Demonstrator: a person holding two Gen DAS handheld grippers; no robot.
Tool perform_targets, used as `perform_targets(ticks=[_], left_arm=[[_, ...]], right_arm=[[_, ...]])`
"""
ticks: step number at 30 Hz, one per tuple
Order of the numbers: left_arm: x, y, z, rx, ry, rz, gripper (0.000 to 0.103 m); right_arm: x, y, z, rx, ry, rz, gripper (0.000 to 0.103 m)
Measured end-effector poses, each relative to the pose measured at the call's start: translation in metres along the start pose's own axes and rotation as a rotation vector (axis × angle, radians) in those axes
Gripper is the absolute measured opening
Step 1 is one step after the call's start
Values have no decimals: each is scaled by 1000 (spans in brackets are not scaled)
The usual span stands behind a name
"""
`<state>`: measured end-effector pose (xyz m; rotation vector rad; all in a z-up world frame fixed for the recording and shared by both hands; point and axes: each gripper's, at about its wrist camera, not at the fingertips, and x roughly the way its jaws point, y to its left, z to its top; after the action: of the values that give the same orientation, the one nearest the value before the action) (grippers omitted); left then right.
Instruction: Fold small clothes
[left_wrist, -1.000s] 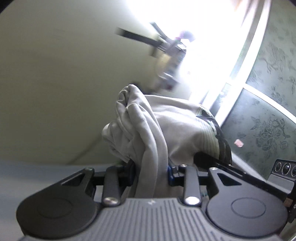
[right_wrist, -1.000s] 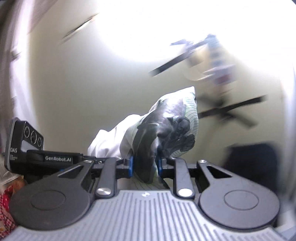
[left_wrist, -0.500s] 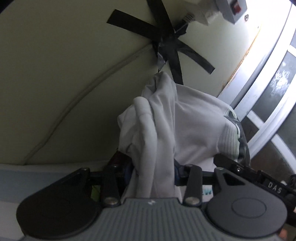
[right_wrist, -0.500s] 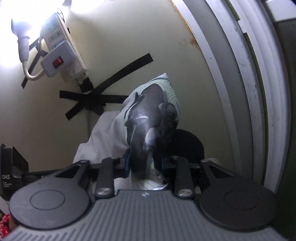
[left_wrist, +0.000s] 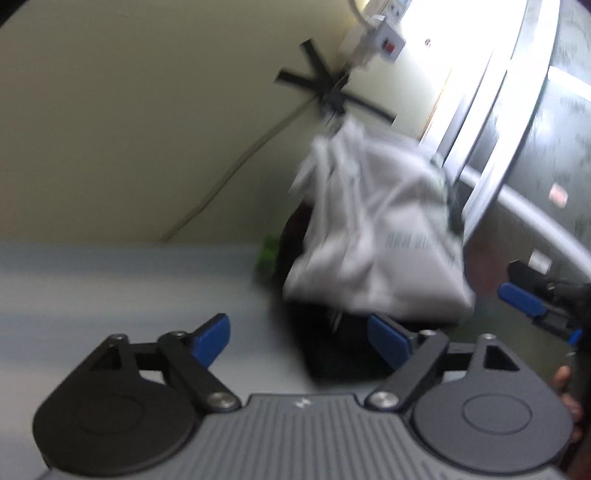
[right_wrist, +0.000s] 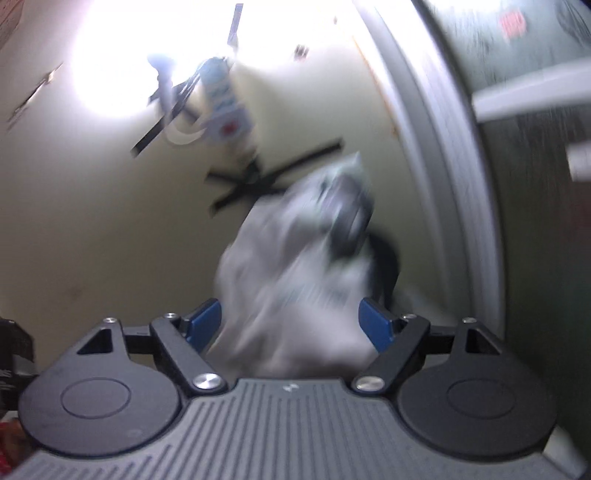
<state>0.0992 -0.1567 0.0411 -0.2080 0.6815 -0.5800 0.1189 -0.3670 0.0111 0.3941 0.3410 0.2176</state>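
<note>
Left wrist view: the left gripper (left_wrist: 299, 338) has its blue fingers spread wide with nothing between them. Ahead, the grey garment (left_wrist: 373, 236) is bunched and blurred, on top of a dark pile (left_wrist: 332, 354) near the wall, above the pale table (left_wrist: 110, 280). Black tape (left_wrist: 325, 92) crosses the wall.

Right wrist view: the right gripper (right_wrist: 291, 325) is also spread wide; the blurred garment (right_wrist: 295, 266) sits between the fingers, but whether it touches them is unclear. A power strip (right_wrist: 225, 110) hangs on the wall.
</note>
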Motion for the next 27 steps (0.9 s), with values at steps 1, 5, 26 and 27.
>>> perform_targets(ticks=[1, 5, 26, 27], left_arm=[[-10, 4, -13, -6, 11, 18, 91], [-41, 11, -47, 50, 44, 109, 96], [-96, 8, -104, 254, -24, 350, 103], [-96, 9, -106, 265, -23, 364, 103]], right_arm=[[-4, 7, -8, 11, 31, 16, 84], [-28, 39, -32, 29, 131, 60, 84], [-58, 138, -152, 100, 111, -300, 96], [-53, 141, -155, 97, 115, -316, 96]])
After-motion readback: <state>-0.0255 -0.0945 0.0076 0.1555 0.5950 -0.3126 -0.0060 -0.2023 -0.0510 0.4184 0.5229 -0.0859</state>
